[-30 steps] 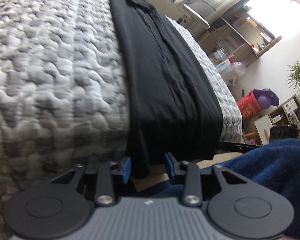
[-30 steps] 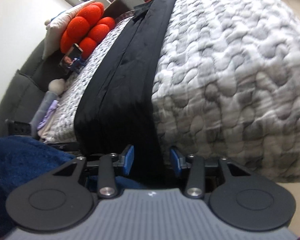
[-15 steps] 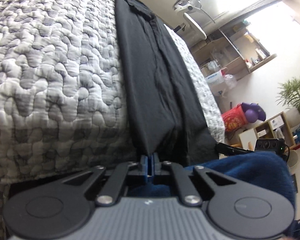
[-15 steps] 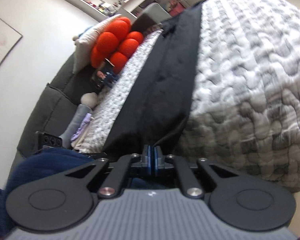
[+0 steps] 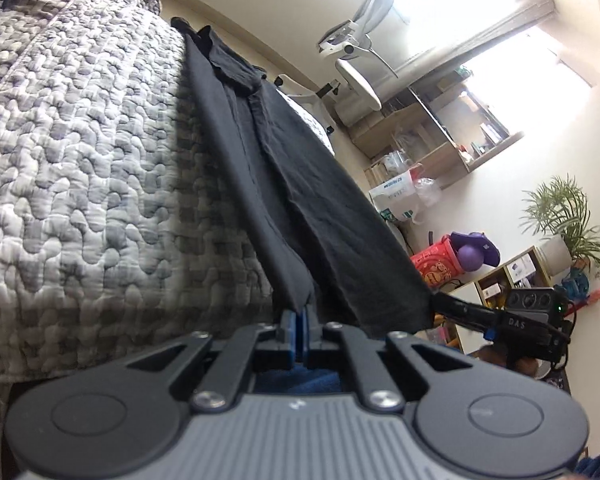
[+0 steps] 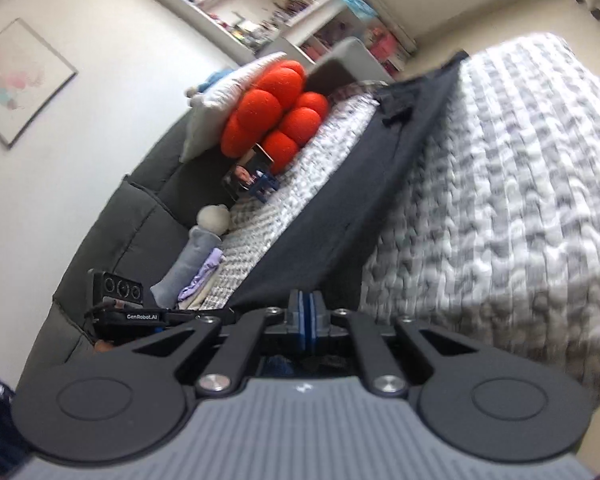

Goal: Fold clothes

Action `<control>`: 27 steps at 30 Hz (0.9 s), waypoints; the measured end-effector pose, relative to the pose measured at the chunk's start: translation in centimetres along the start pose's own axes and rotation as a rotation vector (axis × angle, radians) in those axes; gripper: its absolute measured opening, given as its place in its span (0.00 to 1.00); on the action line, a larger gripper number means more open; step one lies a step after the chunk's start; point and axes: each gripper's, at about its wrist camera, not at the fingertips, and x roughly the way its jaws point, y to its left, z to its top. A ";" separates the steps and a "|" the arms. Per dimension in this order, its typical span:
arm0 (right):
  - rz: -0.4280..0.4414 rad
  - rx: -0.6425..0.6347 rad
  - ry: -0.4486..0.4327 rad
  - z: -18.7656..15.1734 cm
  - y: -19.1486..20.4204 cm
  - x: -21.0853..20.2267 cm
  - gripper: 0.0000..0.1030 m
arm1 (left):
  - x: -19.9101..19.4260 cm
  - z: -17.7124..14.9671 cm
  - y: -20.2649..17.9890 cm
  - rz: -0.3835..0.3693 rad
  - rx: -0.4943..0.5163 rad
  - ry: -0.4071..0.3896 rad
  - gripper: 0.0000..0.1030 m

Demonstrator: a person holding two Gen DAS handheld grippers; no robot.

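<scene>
two claws clenched on the shirt's [image 5: 300,184] near hem, left claw [image 5: 299,322] and right claw [image 6: 305,312] one corner each; its far end lies on the bed [image 5: 80,140]. thin bite: pull unevenly and a corner could slip, or the collar drags and bunches.

The black shirt [image 5: 300,184] is soft, dull cloth. The grey quilt [image 5: 80,168] looks bumpy (stitched all over).

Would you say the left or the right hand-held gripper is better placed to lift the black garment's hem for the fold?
Neither clearly: the left hand-held gripper and the right hand-held gripper are each shut on the black garment at its near hem, so both should lift together.
</scene>
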 end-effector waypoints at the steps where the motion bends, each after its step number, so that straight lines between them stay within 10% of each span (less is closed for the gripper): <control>1: -0.014 0.026 0.006 -0.1 0.0 0.1 0.07 | -0.1 -0.1 0.1 0.009 -0.009 -0.001 0.02; 18: 0.020 0.167 -0.159 -1.0 5.1 -6.6 0.07 | -7.6 -0.2 -3.9 -0.069 -0.063 -0.123 0.02; 27: -0.030 0.298 -0.141 -1.1 2.4 -5.7 0.07 | -5.7 0.2 -2.4 0.053 -0.148 -0.070 0.02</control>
